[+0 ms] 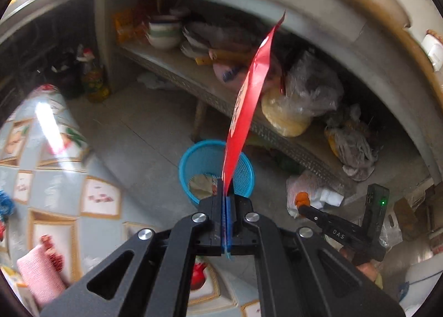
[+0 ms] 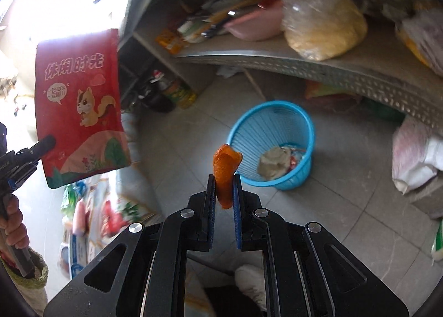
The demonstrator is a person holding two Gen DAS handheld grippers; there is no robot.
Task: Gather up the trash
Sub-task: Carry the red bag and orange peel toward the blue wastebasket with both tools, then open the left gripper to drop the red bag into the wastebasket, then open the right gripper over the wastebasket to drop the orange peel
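At the far left of the right wrist view, the left tool (image 2: 45, 142) pinches the lower corner of a red snack pouch (image 2: 81, 103), which stands up flat in the air, printed face showing. In the left wrist view that same pouch (image 1: 246, 101) runs edge-on from the pressed-together fingers up toward the upper middle of the frame, held above the blue basket (image 1: 185, 167).

Moving to the centre of the right wrist view, the right tool (image 2: 224, 178) is closed on a piece of orange peel (image 2: 225, 170), whose curled top sticks out above the fingertips. Just right of it, the blue basket (image 2: 310, 134) stands on the tiled floor below a cluttered shelf (image 2: 277, 56), with crumpled paper and wrappers (image 2: 277, 161) already lying inside.

So some trash looks collected, and two pieces are in hand but not yet dropped. Both tools appear poised near the basket; releasing over its mouth seems to be what remains.
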